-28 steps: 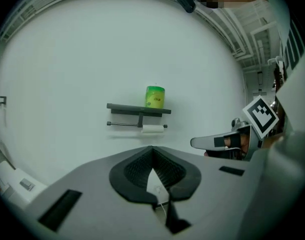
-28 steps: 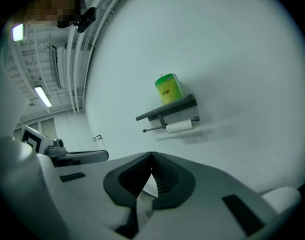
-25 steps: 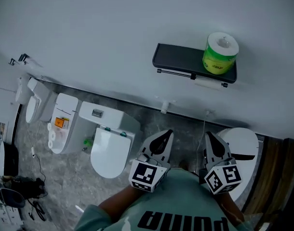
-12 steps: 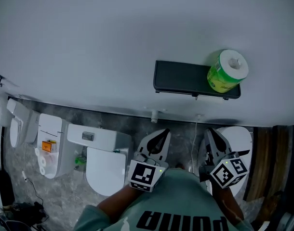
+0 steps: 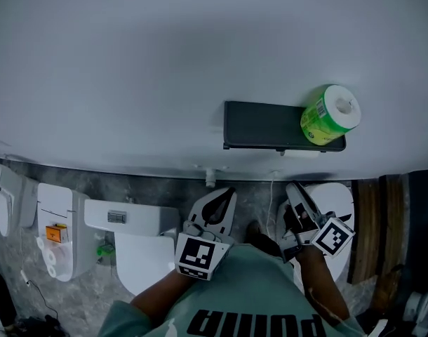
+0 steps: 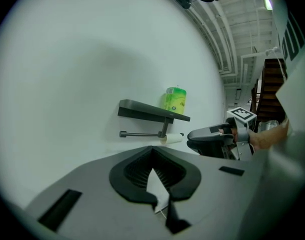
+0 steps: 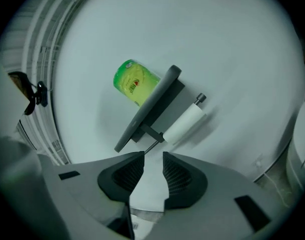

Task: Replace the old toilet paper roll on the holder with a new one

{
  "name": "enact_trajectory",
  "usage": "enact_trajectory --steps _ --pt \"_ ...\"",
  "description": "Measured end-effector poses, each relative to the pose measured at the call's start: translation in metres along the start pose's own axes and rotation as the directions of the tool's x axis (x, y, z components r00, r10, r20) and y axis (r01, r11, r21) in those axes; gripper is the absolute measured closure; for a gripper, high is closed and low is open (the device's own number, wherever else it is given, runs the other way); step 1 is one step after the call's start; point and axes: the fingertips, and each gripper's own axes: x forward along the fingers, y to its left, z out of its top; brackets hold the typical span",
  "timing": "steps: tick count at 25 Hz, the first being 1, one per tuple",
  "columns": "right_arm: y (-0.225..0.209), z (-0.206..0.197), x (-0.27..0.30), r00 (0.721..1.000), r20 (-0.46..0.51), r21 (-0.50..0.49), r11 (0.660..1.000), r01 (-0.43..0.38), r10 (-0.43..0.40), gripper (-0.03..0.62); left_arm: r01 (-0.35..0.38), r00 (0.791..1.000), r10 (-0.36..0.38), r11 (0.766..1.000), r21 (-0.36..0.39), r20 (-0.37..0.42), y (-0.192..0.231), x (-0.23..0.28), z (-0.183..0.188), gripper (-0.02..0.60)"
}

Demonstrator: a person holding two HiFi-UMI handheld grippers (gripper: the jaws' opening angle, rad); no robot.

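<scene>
Head view: new roll (image 5: pixel 330 114) is sitting at the shelf's (image 5: pixel 263 125) right end, and old roll (image 7: pixel 185 123) is not yet removed. Left gripper (image 5: pixel 226 191) fingers are pressing together, empty. Right gripper (image 5: pixel 292 187) fingers have just been opening, nothing between.

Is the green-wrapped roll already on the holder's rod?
No, the green-wrapped roll sits on the shelf above, while a thin white roll is on the rod.
</scene>
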Motion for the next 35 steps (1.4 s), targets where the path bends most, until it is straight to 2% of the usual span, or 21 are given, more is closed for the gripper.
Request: enact_trajectory --steps 3,9,14,22,27,35 --pt "-0.011 0.009 0.010 0.998 0.043 0.123 0.991 -0.051 0.046 0.423 -0.022 1.000 0.022 1.000 0.000 -0.004 0.006 0.003 0.002 0.578" --pt "-0.033 0.030 0.029 0.992 0.100 0.270 0.957 -0.106 0.082 0.381 -0.077 0.997 0.078 0.997 0.016 -0.029 0.010 0.011 0.006 0.578" --pt "-0.051 0.043 0.042 0.989 0.110 0.346 0.929 -0.128 0.095 0.370 -0.105 0.993 0.107 0.993 0.047 -0.048 0.003 0.023 0.013 0.578" --pt "-0.064 0.054 0.057 0.984 0.129 0.418 0.893 -0.168 0.125 0.370 -0.154 0.985 0.160 0.984 0.093 -0.062 0.001 0.035 0.022 0.578" --pt "-0.068 0.059 0.059 0.981 0.137 0.444 0.876 -0.188 0.141 0.389 -0.154 0.984 0.162 0.983 0.104 -0.075 -0.004 0.045 0.021 0.578" --pt "-0.075 0.074 0.046 0.981 0.156 0.424 0.889 -0.175 0.119 0.407 -0.137 0.986 0.145 0.986 0.098 -0.081 -0.014 0.061 0.020 0.578"
